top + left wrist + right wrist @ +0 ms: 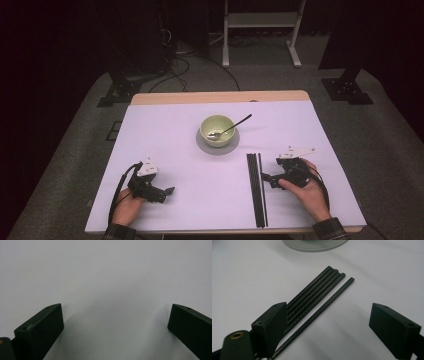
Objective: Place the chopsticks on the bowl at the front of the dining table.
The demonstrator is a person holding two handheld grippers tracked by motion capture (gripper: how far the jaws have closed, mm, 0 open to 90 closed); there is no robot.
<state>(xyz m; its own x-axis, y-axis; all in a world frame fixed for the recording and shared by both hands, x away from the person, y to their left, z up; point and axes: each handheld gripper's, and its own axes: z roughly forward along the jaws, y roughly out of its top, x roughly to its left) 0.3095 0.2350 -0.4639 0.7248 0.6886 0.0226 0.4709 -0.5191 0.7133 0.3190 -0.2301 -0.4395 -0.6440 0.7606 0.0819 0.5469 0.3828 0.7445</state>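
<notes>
Right gripper (327, 322): jaws spread wide, low over the black chopsticks (317, 293), outermost stick between them, nothing gripped. Left gripper (115, 325): jaws apart over bare table (165, 135). Likely step: reaching to pick a stick; next, lower and pinch. Open room around; bowl (217, 130) well beyond, near edge close behind.

**Inspector A:** Where is there open room?

**Inspector B:** The left gripper (167, 190) has bare table (165, 135) ahead of its spread jaws; nothing lies between them. Wide room runs toward the bowl (217, 130).

**Inspector A:** What obstructs passage?

**Inspector B:** The black chopsticks (257, 187) lie in a long row just beside the right gripper (264, 177), barring its way leftward. The bowl on its grey saucer (217, 146), with a spoon (231, 127) sticking out to the right, blocks the middle.
</notes>
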